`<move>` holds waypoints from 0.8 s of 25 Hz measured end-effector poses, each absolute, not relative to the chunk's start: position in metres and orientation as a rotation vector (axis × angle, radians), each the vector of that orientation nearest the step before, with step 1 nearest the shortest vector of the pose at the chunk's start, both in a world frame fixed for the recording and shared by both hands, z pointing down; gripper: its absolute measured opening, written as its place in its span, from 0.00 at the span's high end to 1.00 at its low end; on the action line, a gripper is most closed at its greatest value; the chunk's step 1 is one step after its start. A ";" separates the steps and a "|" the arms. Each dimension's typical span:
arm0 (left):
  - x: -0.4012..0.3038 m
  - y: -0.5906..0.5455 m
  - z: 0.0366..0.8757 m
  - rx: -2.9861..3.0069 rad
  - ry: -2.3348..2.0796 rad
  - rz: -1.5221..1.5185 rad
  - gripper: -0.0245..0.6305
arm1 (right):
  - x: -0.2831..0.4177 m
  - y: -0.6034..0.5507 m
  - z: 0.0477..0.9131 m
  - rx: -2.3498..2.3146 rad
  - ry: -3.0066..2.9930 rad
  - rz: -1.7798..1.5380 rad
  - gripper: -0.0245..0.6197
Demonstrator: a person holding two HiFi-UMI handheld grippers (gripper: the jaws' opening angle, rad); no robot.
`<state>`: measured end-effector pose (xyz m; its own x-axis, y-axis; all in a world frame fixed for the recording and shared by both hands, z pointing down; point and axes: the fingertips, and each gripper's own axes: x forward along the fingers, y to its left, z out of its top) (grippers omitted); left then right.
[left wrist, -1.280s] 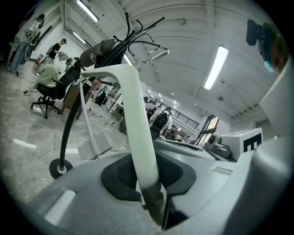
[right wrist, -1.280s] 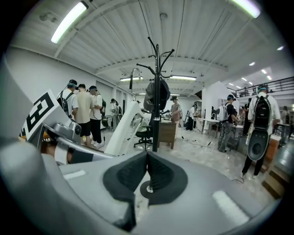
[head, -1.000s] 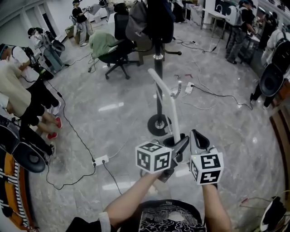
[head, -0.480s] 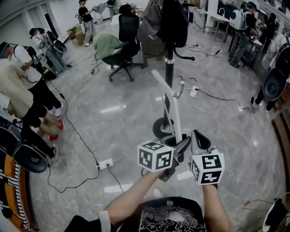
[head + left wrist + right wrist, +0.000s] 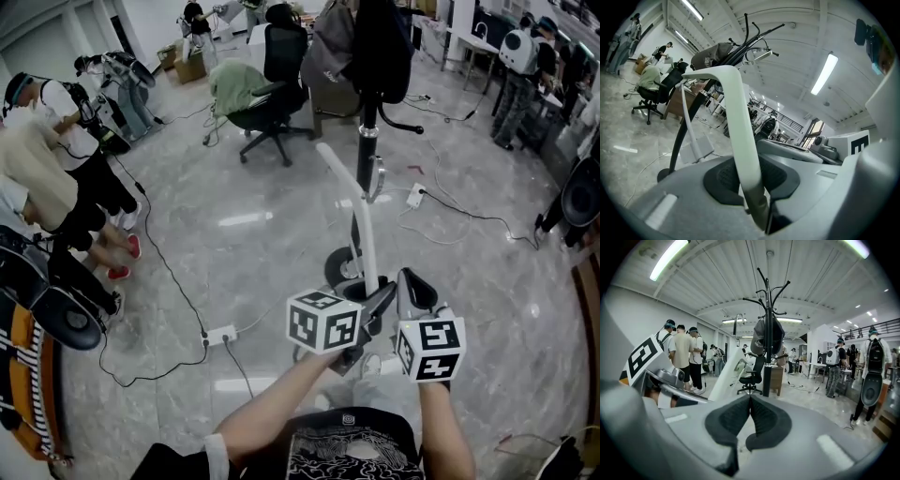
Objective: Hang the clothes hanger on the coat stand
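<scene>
A white clothes hanger (image 5: 361, 225) with a metal hook (image 5: 378, 178) stands up in front of me. My left gripper (image 5: 375, 305) is shut on its lower arm; in the left gripper view the white hanger arm (image 5: 740, 136) runs up from between the left gripper's (image 5: 757, 187) pads. My right gripper (image 5: 412, 291) sits right beside it, jaws shut with nothing between them, as the right gripper view (image 5: 750, 413) shows. The black coat stand (image 5: 367, 141) rises just beyond the hanger, bags hanging on its top, its round base (image 5: 345, 269) on the floor. Its hooks (image 5: 768, 291) show above.
A black office chair (image 5: 267, 112) with a green garment stands behind and left of the stand. Cables and a power strip (image 5: 217, 335) lie on the floor at left. People stand at the left (image 5: 47, 178) and far right (image 5: 520, 66).
The coat stand has come nearer and now stands straight behind the hanger's hook. Both grippers keep the same hold and place in the view.
</scene>
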<state>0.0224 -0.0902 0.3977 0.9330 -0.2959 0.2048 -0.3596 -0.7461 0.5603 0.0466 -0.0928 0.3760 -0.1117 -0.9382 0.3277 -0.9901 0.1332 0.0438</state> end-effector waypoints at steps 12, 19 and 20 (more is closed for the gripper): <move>0.068 -0.169 0.398 2.437 -0.630 0.079 0.84 | 0.093 -0.183 0.371 1.736 -2.282 0.234 0.96; 0.089 -0.197 0.404 2.401 -0.693 0.078 0.84 | 0.112 -0.214 0.378 1.659 -2.340 0.255 0.96; 0.092 -0.201 0.405 2.400 -0.704 0.080 0.84 | 0.113 -0.218 0.378 1.648 -2.353 0.253 0.96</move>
